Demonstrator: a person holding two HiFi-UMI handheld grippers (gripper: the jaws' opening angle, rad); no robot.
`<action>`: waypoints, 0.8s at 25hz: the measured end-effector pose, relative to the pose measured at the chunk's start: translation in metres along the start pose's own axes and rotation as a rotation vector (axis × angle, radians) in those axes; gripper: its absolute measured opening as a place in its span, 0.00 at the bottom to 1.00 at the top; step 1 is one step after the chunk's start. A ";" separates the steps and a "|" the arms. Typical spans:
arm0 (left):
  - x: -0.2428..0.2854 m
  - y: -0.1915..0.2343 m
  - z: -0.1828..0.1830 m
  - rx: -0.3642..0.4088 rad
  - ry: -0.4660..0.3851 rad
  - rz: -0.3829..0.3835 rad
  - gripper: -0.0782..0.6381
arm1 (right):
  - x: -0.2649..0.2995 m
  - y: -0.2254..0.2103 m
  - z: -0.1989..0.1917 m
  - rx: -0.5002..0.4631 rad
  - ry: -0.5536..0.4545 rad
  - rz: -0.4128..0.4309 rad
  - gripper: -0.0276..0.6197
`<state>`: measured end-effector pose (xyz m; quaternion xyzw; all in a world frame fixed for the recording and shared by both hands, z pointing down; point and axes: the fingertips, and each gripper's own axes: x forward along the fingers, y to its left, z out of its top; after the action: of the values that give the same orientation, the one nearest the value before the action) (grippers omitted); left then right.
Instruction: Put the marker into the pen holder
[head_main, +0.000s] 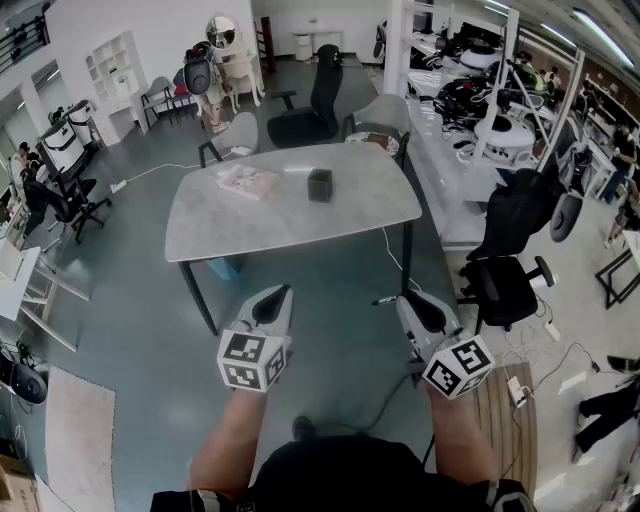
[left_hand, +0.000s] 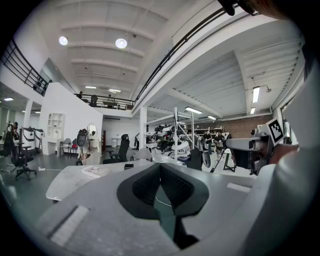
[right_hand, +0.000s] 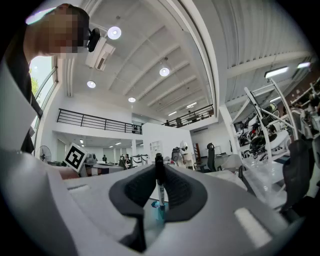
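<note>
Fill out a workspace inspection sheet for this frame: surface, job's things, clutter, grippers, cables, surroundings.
Surface: grey table, mostly bare, ahead of the person.
Job's things: pen holder stands on the table toward its far side; marker is not yet at the holder.
Clutter: booklet lies left of the pen holder.
Grippers: left gripper shut, nothing in it; right gripper shut on the marker; both are short of the table.
Cables: hanging cable drops off the table's right side; floor cable lies near the person's feet.
Surroundings: office chair at right, benches loaded with equipment behind it.
</note>
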<state>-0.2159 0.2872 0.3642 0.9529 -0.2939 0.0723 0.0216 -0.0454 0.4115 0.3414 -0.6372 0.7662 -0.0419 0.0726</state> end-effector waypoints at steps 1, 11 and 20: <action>0.001 -0.002 -0.001 -0.002 0.000 0.002 0.12 | -0.001 -0.003 0.000 -0.003 -0.001 -0.001 0.12; -0.007 -0.030 -0.005 -0.016 -0.008 0.047 0.12 | -0.029 -0.012 0.003 -0.044 0.015 0.025 0.12; -0.009 -0.082 -0.031 0.006 0.046 0.009 0.12 | -0.075 -0.019 0.001 -0.022 0.005 0.046 0.12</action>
<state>-0.1805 0.3626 0.3941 0.9497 -0.2974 0.0952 0.0252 -0.0139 0.4813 0.3474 -0.6200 0.7812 -0.0335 0.0645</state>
